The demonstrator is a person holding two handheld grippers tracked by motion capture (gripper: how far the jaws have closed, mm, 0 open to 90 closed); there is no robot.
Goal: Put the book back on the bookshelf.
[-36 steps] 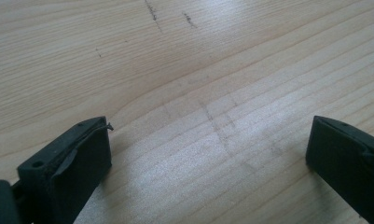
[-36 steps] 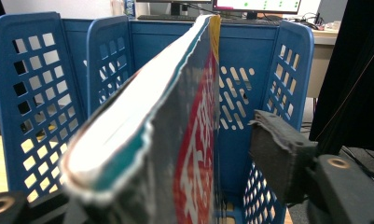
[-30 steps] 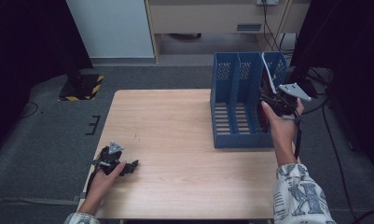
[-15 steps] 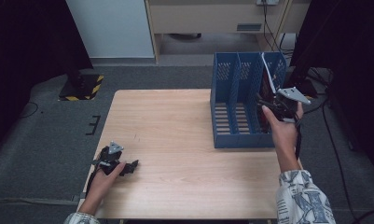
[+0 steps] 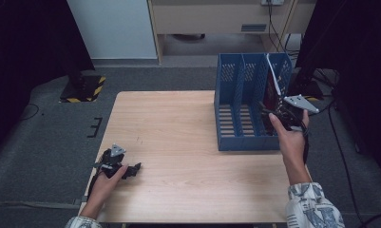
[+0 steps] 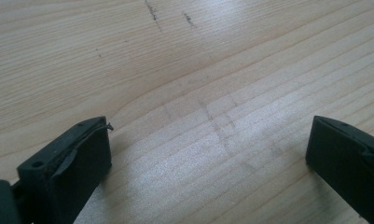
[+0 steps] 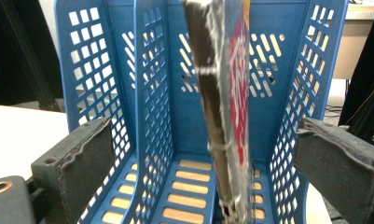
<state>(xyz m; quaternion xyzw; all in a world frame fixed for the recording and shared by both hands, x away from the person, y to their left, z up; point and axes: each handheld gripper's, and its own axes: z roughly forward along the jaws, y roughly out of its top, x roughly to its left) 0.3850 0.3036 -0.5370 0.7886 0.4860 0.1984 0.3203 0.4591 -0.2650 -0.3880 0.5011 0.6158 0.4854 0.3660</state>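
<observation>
My right gripper (image 7: 203,158) stands spread before a book in a blue file rack.

Rack dividers (image 7: 149,116) flank my jaws, which have just been opening. My right hand (image 5: 290,142) reaches level. The book (image 7: 224,107) stands upright between them, untouched, in the rack's (image 5: 247,107) rightmost compartment. My left gripper (image 6: 208,154) rests spread on the table (image 6: 184,70).

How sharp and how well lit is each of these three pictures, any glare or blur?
High view: table evenly lit, both side edges of the picture nearly black, slightly soft. Left gripper view: wood grain sharp in the middle, the near jaws softer, no glare. Right gripper view: the book in the blue file rack is blurred, with white glints on its cover; the background at right is bright.
</observation>
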